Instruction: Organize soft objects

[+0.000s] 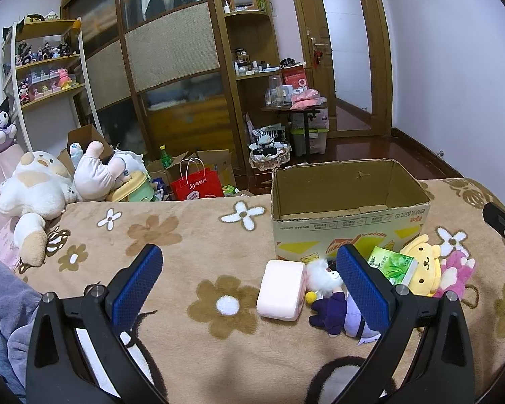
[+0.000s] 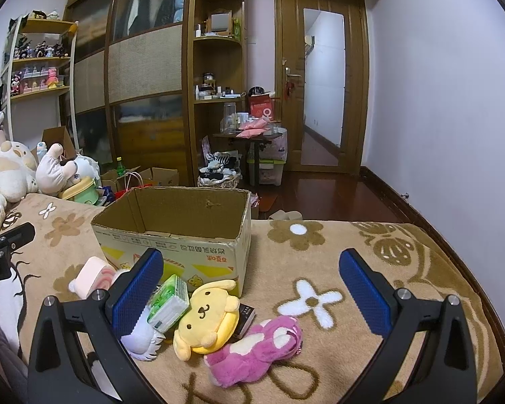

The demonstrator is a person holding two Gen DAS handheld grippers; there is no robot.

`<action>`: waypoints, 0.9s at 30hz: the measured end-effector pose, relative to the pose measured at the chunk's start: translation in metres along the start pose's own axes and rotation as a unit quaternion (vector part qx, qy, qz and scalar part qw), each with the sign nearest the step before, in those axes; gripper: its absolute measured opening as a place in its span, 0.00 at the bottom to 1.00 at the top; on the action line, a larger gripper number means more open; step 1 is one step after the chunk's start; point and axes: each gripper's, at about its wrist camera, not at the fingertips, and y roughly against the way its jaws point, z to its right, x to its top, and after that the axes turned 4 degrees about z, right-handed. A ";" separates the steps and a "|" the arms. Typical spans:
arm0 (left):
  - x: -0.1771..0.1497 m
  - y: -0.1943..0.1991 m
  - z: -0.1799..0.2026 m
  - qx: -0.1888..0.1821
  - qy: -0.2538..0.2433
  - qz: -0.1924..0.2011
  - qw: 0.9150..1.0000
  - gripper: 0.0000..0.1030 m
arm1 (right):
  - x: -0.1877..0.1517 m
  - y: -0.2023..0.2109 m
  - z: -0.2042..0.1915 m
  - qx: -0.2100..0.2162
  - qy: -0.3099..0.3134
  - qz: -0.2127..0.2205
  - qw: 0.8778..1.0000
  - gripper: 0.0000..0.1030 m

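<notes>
An open empty cardboard box (image 1: 350, 202) (image 2: 171, 222) stands on the flowered blanket. In front of it lie a pink soft block (image 1: 281, 289) (image 2: 92, 276), a white-haired doll in purple (image 1: 333, 299), a green tissue pack (image 1: 392, 264) (image 2: 168, 303), a yellow dog plush (image 1: 422, 264) (image 2: 207, 316) and a pink bear plush (image 1: 456, 271) (image 2: 256, 346). My left gripper (image 1: 252, 279) is open and empty, above the blanket, left of the pile. My right gripper (image 2: 252, 286) is open and empty, above the pink bear.
Large plush toys (image 1: 40, 188) (image 2: 6, 171) lie at the bed's far left. Beyond the bed edge are boxes, a red bag (image 1: 198, 185), a wardrobe, shelves (image 1: 47, 64) and a small table (image 1: 293, 107). The blanket (image 2: 320, 269) right of the box is bare.
</notes>
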 end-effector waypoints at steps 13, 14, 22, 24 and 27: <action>0.002 0.003 -0.003 0.001 -0.001 0.000 1.000 0.99 | -0.003 -0.002 0.002 0.000 0.000 -0.004 1.000 1.00; 0.003 0.003 -0.003 0.001 -0.001 0.000 1.000 0.99 | -0.005 -0.003 0.003 0.000 0.001 -0.004 1.000 1.00; 0.004 0.004 -0.007 0.001 0.000 0.003 1.000 0.99 | -0.004 -0.002 0.002 0.000 0.000 -0.003 1.000 1.00; 0.004 0.004 -0.007 0.001 0.000 0.003 1.000 0.99 | -0.003 -0.002 0.002 -0.001 0.000 -0.004 1.000 1.00; 0.004 0.004 -0.005 0.002 0.000 0.003 1.000 0.99 | -0.005 -0.003 0.003 -0.001 0.000 -0.004 1.000 1.00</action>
